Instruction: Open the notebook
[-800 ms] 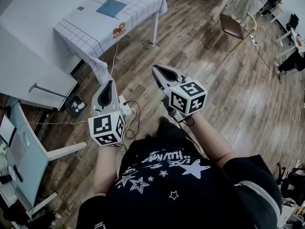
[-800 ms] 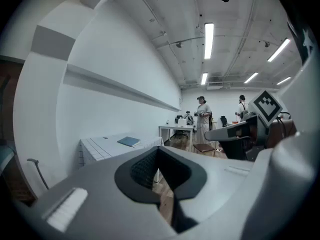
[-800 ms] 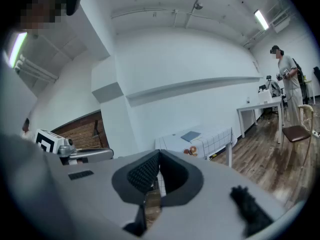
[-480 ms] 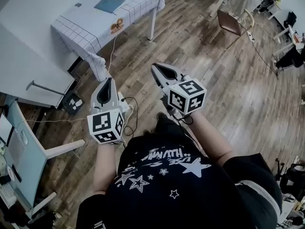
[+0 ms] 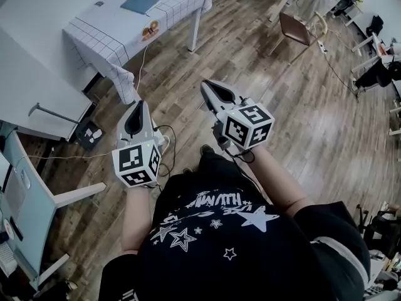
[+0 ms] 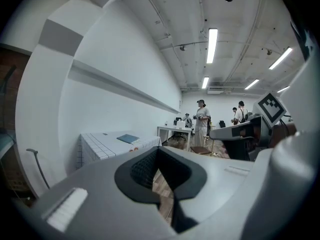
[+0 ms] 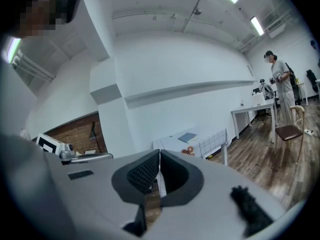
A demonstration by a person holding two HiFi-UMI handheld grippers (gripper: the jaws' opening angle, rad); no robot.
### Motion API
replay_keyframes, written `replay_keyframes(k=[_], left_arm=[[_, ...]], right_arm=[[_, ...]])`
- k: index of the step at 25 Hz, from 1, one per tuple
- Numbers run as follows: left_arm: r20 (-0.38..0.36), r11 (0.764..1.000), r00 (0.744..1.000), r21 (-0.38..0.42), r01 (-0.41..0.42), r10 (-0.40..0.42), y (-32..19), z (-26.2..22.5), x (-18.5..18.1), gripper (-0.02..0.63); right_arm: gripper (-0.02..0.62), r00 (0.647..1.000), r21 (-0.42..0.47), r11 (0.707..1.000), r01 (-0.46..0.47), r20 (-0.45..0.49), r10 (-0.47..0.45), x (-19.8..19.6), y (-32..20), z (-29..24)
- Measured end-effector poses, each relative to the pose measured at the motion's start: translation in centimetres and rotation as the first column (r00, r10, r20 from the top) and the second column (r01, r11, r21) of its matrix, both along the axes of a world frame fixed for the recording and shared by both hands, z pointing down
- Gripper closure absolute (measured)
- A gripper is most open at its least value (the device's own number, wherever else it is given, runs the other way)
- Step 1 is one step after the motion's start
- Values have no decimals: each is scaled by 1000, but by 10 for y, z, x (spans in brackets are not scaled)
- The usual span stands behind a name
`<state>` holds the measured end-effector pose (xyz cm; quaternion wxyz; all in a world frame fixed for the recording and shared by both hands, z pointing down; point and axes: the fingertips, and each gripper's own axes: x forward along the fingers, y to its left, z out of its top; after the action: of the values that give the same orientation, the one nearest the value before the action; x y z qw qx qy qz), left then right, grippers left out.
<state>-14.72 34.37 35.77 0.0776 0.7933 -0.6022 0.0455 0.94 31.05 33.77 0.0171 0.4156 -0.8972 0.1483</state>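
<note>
Two grippers closed and empty; notebook out of reach on a far table.
Left gripper (image 5: 138,104) and right gripper (image 5: 207,86) each have their jaws pressed together with nothing between them, and both are held roughly level. The blue notebook (image 5: 140,2) lies closed and flat on the checked-cloth table (image 5: 103,36), well apart from both grippers, ahead and to the left across the wooden floor (image 5: 282,105). Its longer side appears to run along the table's length. The left gripper is the nearer. Judgement: the table must be reached before a cover edge can be taken.
</note>
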Motion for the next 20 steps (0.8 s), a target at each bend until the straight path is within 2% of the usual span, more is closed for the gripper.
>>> replay_keyframes(k=[3,7,12,20], left_arm=[[-12,1000,1000,2,-6,6,-1,3,-3,597],[-22,1000,1000,-11,-10,9,-5,7,-3,597],[-20,1000,1000,-7,-23,23,-15,6,0,597],[-2,1000,1000,-19,-3,3,-49,12,2,597]], right_arm=[[578,999,12,1000,-27,42,27,5,1,-3],[578,998,2,998,-57,16,57,15,1,0],[578,993,-12,994,-110,35,110,31,-16,5],[578,998,-24,998,-64,24,64,26,-51,18]])
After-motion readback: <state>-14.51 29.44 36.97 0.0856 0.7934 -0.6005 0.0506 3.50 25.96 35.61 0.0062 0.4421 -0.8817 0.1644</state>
